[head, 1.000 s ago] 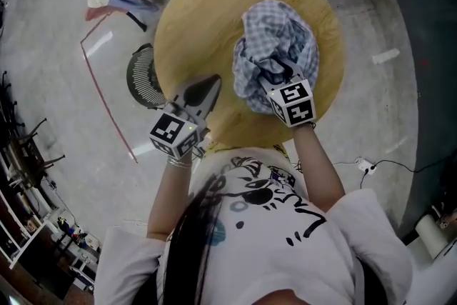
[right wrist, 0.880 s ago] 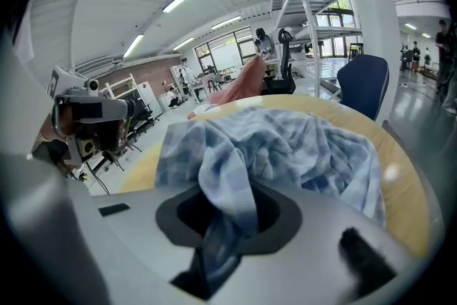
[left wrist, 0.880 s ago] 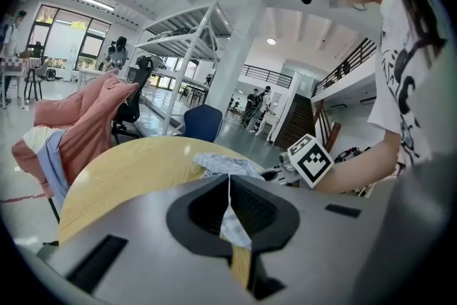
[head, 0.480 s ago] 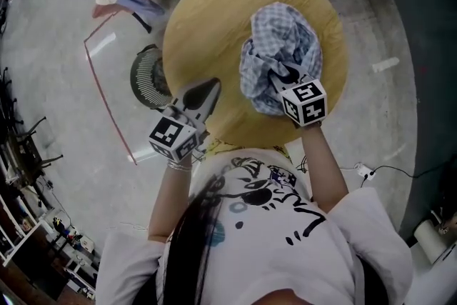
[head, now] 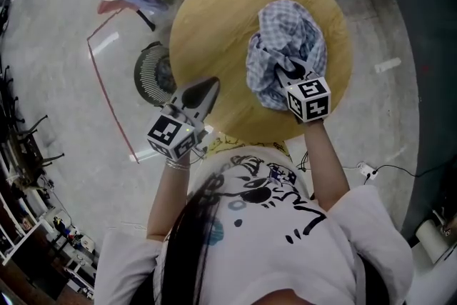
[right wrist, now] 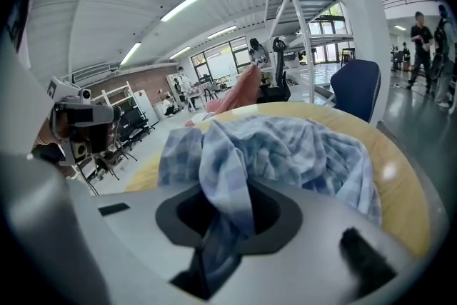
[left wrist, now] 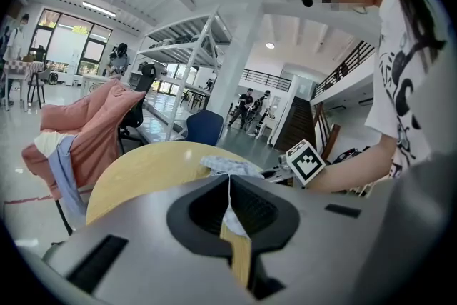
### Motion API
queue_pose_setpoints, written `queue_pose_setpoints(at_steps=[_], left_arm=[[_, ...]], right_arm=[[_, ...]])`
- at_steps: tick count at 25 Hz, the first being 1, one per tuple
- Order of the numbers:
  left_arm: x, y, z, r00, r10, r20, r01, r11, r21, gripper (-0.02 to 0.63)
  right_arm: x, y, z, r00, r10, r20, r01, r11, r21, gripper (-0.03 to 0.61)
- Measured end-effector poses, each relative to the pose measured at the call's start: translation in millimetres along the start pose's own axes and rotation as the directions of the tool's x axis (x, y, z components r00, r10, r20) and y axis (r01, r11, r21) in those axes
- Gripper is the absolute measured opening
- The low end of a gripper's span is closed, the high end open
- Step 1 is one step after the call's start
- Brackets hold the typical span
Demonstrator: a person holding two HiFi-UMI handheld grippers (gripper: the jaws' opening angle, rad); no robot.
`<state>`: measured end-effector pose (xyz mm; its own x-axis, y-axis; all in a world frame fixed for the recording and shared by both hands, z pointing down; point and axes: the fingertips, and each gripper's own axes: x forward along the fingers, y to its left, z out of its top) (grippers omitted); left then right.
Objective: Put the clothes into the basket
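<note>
Head view: a crumpled blue-and-white checked shirt (head: 285, 46) lies heaped on the round, smooth wooden table (head: 214, 25), toward three o'clock on its top. The right gripper (head: 287, 72) meets the heap at its six o'clock edge. A dark, round, ribbed basket (head: 153, 73) stands on the floor at the table's nine o'clock.

Left gripper view: the left gripper (left wrist: 228, 182) has its jaws pressed together with nothing between them.

Right gripper view: the jaws have just been closing and pinch a soft fold of the shirt.
</note>
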<state>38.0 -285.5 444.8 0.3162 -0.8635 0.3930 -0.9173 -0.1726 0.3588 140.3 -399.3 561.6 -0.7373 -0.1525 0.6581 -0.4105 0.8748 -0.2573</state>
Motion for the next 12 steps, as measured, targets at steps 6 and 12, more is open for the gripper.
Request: queue_pose_setpoints(at_steps=[6, 12], left_arm=[[-0.4, -3.9, -5.9, 1.0, -0.007, 0.005, 0.007, 1.0, 0.001, 0.015], [-13.5, -1.0, 2.0, 0.999, -0.014, 0.032, 0.014, 1.0, 0.005, 0.015]], right_arm=[[-10.4, 10.0, 3.4, 0.997, 0.033, 0.063, -0.034, 0.999, 0.024, 0.071], [-27.8, 29.4, 33.5, 0.987, 0.044, 0.157, -0.044, 0.999, 0.0, 0.061]])
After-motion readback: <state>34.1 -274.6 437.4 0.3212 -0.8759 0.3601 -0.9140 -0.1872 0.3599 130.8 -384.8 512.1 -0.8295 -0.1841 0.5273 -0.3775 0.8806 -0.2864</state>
